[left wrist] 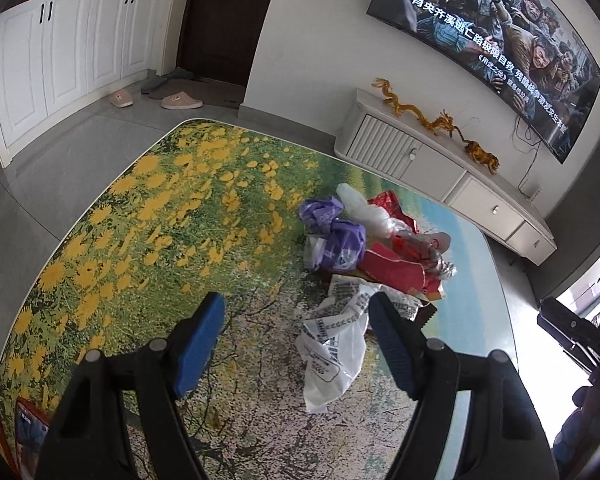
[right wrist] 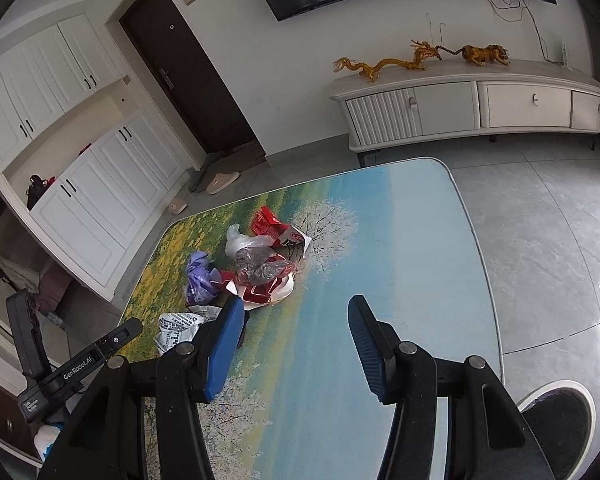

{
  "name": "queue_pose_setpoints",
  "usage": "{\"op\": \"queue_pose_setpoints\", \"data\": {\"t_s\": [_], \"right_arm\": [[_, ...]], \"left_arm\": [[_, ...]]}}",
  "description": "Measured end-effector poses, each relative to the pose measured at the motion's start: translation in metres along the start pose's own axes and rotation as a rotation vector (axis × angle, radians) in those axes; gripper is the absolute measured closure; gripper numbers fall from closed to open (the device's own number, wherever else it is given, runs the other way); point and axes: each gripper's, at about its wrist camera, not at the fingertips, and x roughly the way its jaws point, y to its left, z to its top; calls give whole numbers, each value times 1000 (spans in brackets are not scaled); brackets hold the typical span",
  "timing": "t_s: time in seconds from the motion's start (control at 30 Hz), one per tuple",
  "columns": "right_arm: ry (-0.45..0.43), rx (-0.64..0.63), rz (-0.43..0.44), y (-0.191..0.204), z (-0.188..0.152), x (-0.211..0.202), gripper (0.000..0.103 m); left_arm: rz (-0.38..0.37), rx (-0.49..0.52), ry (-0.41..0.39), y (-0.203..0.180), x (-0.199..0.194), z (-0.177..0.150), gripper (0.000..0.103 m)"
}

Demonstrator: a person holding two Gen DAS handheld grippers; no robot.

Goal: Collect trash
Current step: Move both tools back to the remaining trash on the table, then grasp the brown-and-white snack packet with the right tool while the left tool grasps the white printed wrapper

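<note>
A heap of trash lies on a table with a flower-print cover (left wrist: 140,240). It holds a white printed plastic bag (left wrist: 332,344), a purple crumpled bag (left wrist: 336,240), red wrappers (left wrist: 396,268) and a clear bag (left wrist: 364,212). My left gripper (left wrist: 296,320) is open and empty, hovering above the table with the white bag just beyond its right finger. In the right wrist view the same heap shows with the purple bag (right wrist: 198,280), red wrappers (right wrist: 268,288) and white bag (right wrist: 176,326). My right gripper (right wrist: 296,326) is open and empty, right of the heap.
A white TV cabinet (right wrist: 480,108) with gold dragon figures (right wrist: 380,66) stands under a wall TV (left wrist: 500,40). White cupboards (left wrist: 60,72), a dark door and slippers (left wrist: 180,100) are at the left. A phone (left wrist: 28,432) lies at the table's near left. A dark round bin (right wrist: 556,420) stands on the floor.
</note>
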Motion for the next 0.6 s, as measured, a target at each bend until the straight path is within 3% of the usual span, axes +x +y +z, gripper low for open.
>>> {"op": "queue_pose_setpoints", "data": {"t_s": [0.3,0.6], "right_arm": [[66,30,53,-10,-7,39,51],[151,-12,158,22,-16,76,51]], "left_arm": [[-26,95,52,-18,20,-19,30],[-25,116,90,-23,42,-30,32]]}}
